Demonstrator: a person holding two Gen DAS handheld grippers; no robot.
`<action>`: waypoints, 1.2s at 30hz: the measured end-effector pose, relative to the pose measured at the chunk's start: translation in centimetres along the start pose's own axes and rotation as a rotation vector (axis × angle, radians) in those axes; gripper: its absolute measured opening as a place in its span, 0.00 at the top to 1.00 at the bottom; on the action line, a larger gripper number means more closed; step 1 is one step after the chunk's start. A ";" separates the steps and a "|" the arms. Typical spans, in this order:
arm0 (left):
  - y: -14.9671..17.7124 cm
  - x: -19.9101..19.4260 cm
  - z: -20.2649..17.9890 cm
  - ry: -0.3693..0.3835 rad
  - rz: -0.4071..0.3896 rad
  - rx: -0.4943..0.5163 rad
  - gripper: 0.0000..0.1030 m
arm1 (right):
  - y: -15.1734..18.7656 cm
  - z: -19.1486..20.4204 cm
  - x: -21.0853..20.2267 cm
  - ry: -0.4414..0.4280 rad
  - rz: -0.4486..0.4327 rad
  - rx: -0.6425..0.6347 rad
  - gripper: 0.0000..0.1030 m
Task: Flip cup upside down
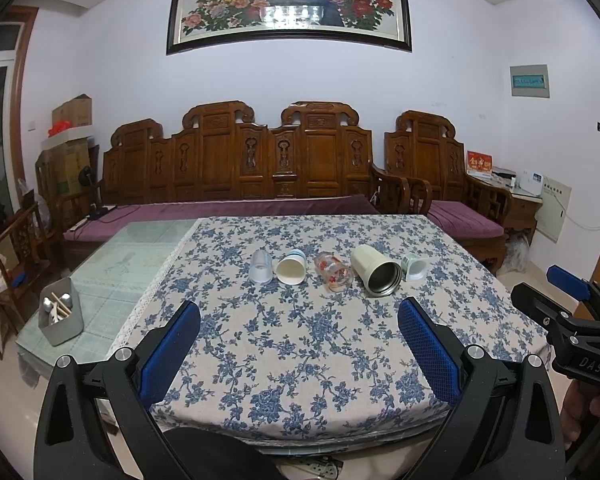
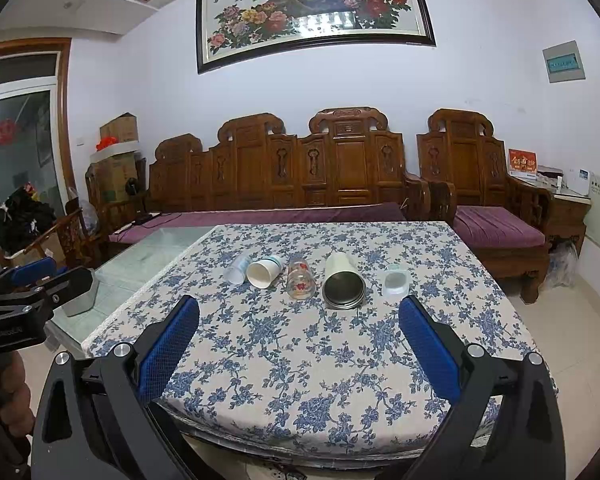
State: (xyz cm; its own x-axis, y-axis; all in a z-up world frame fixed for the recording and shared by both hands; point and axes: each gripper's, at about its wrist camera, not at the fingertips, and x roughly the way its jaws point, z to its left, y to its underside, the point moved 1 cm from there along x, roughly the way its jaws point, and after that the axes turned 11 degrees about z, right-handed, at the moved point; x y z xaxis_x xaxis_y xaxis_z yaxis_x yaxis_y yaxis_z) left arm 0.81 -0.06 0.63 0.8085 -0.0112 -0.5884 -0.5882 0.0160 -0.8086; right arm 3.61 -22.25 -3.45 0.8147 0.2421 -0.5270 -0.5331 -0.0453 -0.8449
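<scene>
Blue-flowered tablecloth [image 1: 300, 344] carrying five cups in a row, all lying on their sides.
From left: clear ribbed plastic cup [image 1: 261, 267], white paper cup [image 1: 291, 267], flower-printed glass [image 1: 334, 272], cream steel-lined tumbler [image 1: 376, 271], small pale square cup [image 1: 414, 267]. Left gripper [image 1: 299, 352] and right gripper [image 2: 299, 354] hang near the table's front edge, blue mesh-textured pads spread wide, holding nothing; "DAS" is legible on the right gripper's body.

Five cups [image 2: 343, 282] lie (toppled) on tablecloth [image 2: 300, 360].
</scene>
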 end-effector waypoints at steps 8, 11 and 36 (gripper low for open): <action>0.1 0.0 0.0 0.002 -0.001 0.000 0.07 | 0.0 0.0 0.0 0.000 0.000 0.000 0.02; 0.2 0.0 0.0 0.002 -0.002 0.001 0.07 | 0.0 0.0 0.0 0.000 -0.001 0.000 0.02; 0.1 -0.4 -0.3 -0.014 -0.016 0.005 0.07 | 0.2 0.0 0.0 -0.001 -0.001 0.002 0.02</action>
State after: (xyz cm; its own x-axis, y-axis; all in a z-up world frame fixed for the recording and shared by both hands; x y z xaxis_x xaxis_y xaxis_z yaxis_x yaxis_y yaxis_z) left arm 0.43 -0.35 0.83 0.8178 0.0028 -0.5755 -0.5754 0.0212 -0.8176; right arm 3.50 -22.25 -3.56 0.8149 0.2429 -0.5262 -0.5327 -0.0436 -0.8452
